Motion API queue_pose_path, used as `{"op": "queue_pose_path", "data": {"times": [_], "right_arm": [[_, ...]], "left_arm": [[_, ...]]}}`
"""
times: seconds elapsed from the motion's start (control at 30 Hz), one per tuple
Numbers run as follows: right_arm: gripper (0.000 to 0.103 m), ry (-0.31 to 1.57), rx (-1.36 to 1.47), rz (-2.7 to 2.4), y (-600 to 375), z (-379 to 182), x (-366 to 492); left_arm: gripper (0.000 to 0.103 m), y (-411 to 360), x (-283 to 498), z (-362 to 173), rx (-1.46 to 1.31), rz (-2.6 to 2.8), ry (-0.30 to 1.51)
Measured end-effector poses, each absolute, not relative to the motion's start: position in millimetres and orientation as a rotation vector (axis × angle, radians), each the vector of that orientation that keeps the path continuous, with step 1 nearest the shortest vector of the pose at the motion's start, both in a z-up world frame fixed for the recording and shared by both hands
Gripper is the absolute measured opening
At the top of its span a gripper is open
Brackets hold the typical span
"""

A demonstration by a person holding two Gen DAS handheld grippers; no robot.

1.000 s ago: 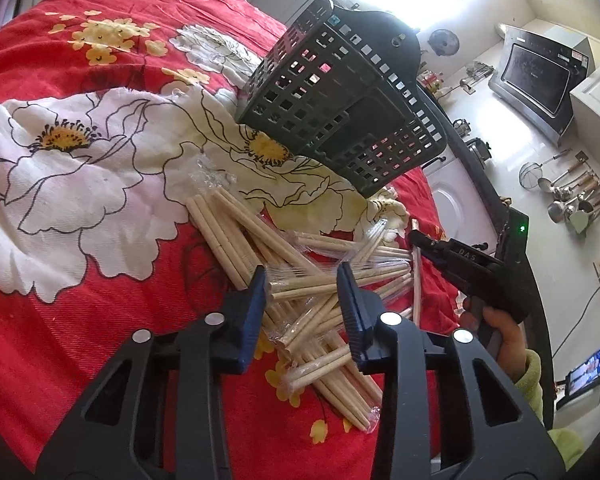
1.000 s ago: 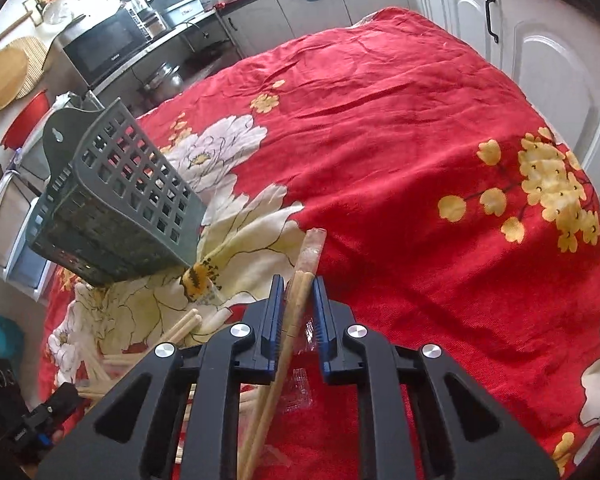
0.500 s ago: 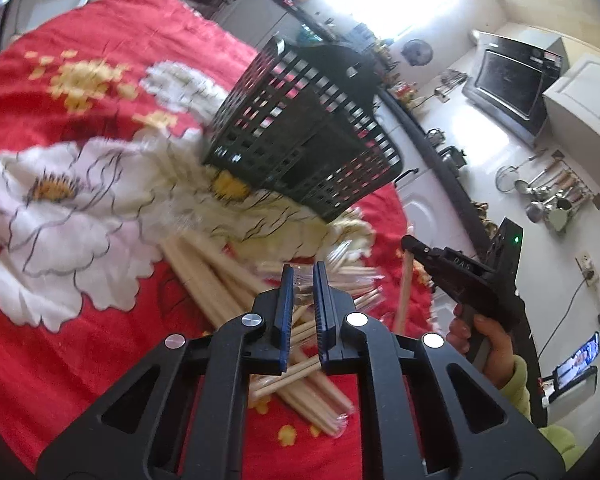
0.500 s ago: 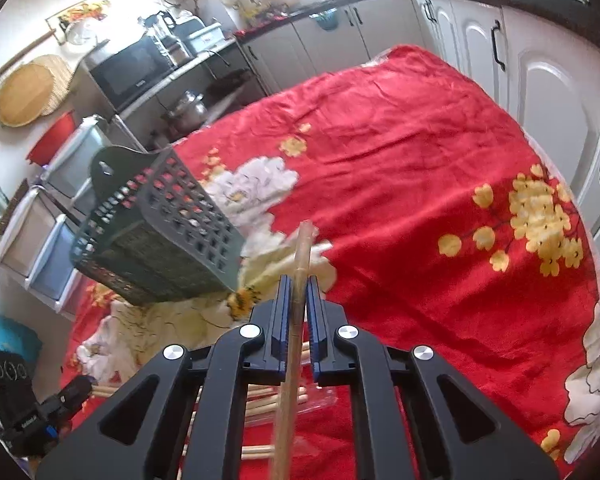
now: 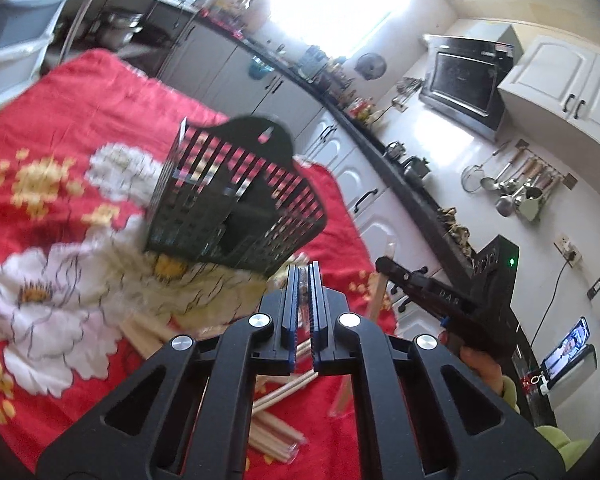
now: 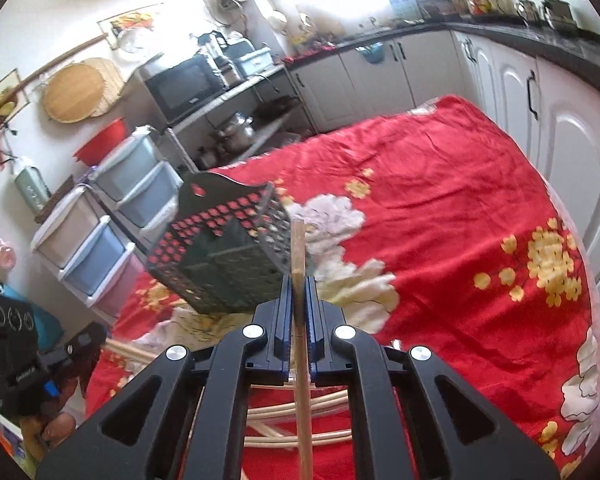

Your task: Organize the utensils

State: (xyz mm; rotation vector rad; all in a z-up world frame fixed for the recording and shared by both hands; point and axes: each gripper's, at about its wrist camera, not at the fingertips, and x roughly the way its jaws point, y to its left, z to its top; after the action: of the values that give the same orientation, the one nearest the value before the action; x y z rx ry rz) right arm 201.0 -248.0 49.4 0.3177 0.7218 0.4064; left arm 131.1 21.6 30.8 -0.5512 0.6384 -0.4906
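Observation:
A dark slotted plastic utensil basket (image 5: pixel 236 208) stands on the red floral cloth; it also shows in the right wrist view (image 6: pixel 224 256). Wrapped wooden chopsticks (image 5: pixel 276 436) lie scattered on the cloth below both grippers (image 6: pixel 300 412). My left gripper (image 5: pixel 303 280) is shut on a clear-wrapped chopstick pair (image 5: pixel 302 308), lifted just in front of the basket. My right gripper (image 6: pixel 298 292) is shut on a wooden chopstick (image 6: pixel 298 248) that stands upright beside the basket's right corner. The right gripper also appears in the left wrist view (image 5: pixel 384 265).
The red floral cloth (image 6: pixel 440 208) covers the whole table. White kitchen cabinets (image 6: pixel 572 144) run along the right side. Stacked plastic drawers (image 6: pixel 112 216) stand left of the table. A phone (image 5: pixel 568 344) sits at the far right.
Both grippers have risen from the pile. The left one closed on a wrapped chopstick pair and lifted it toward the basket. The right one raised its chopstick upright next to the basket.

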Motion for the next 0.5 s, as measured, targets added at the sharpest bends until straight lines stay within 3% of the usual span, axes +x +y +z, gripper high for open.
{"op": "queue_pose_path", "data": {"times": [0.5], "right_arm": [[0.006, 0.511, 0.260, 0.457, -232.1, 107.3, 168.6]], "left_arm": [[0.002, 19.2, 135.4, 85.4, -0.486, -0.525, 0.510]]}}
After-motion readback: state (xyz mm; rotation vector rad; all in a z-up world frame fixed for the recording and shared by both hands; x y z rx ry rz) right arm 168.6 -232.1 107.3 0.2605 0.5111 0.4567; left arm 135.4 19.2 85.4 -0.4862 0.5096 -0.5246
